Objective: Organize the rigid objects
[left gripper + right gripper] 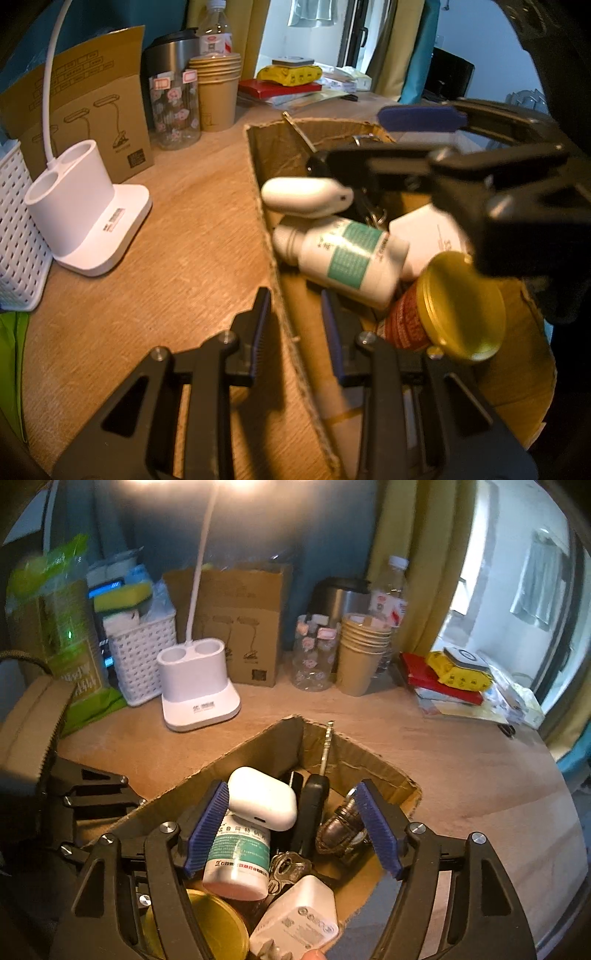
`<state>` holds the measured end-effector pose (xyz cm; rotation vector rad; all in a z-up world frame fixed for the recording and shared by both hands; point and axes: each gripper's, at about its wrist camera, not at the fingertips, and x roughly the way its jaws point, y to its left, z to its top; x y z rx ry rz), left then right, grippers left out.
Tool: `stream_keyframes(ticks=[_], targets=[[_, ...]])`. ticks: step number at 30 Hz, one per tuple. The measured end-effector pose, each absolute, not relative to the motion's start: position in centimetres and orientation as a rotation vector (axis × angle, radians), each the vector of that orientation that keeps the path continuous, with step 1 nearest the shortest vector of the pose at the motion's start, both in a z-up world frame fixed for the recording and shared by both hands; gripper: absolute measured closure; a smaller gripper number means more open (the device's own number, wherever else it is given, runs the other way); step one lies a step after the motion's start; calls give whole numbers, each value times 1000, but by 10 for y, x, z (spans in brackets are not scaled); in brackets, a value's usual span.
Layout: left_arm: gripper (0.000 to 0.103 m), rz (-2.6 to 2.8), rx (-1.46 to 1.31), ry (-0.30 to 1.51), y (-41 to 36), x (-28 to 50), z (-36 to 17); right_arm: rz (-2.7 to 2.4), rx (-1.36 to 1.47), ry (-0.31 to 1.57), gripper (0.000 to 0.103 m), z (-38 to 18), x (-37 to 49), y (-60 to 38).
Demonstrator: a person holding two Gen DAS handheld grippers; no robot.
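An open cardboard box (266, 236) (266, 746) sits on the wooden desk. In it lie a white earbud case (304, 195) (264, 799), a white bottle with a green label (343, 254) (238, 856), a gold-lidded jar (461, 306) (210, 926), a white charger (299, 919), a black car key (314, 808), keys (288, 866) and a metal fitting (343, 829). My left gripper (295, 332) straddles the box's near wall, its jaws a little apart, pinching the cardboard or not I cannot tell. My right gripper (293, 825) is open and empty above the box contents; it also shows in the left wrist view (384, 136).
A white desk lamp base (85, 206) (197, 683), a white basket (142, 653), a lamp carton (240, 624), a floral bottle (175, 107), stacked paper cups (218, 88) and a steel tumbler stand behind. Books and a yellow pack (458, 672) lie at the right.
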<state>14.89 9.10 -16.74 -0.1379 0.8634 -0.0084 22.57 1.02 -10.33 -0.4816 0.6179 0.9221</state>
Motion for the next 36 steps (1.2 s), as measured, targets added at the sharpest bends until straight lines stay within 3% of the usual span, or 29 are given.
stream_keyframes(ticks=[36], targets=[[73, 111, -87, 830, 86, 141, -158, 554, -183, 580, 28, -54, 180, -119]])
